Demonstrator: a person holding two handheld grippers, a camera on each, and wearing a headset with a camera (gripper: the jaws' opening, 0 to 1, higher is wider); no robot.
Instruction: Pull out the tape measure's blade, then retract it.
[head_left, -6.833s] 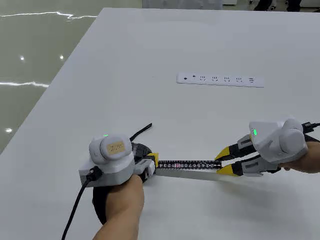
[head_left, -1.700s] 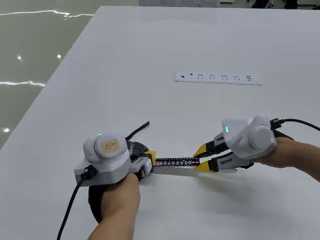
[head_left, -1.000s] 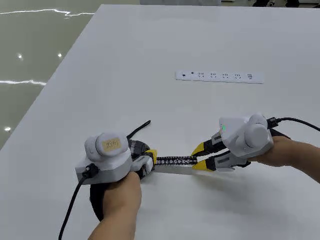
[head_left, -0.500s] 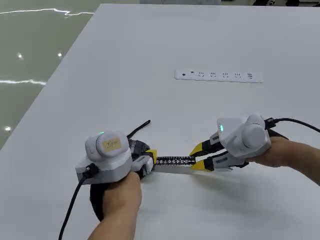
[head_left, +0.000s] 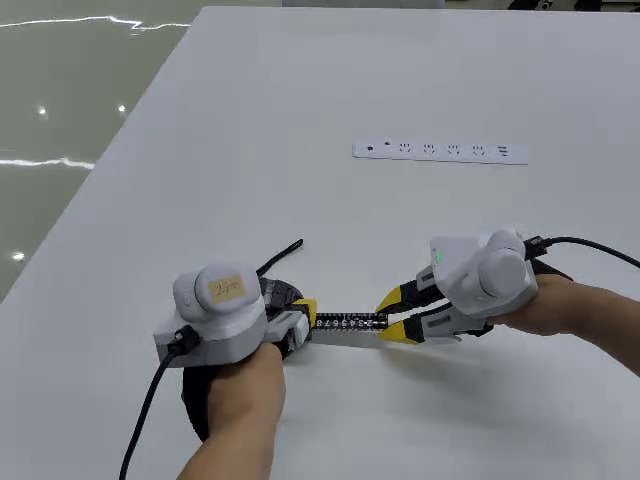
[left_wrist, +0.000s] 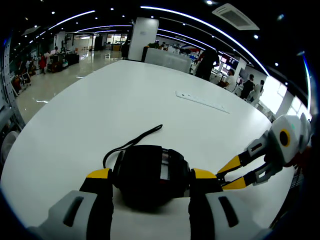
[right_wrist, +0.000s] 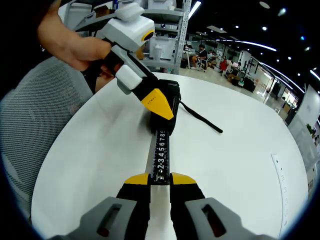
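The left gripper (left_wrist: 152, 175) is clamping the case (left_wrist: 147, 165) near left on the table (head_left: 300, 120); the right gripper (right_wrist: 160, 179) is pinching the short-drawn blade (right_wrist: 161, 150) beside it; seemingly retracting, the next move is calling for easing it leftward, then releasing.

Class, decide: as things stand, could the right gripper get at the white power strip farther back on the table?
Probably not at once. The right gripper is shut on the blade, so it must let go first. Otherwise bare table lies between it and the power strip, so the way looks free.
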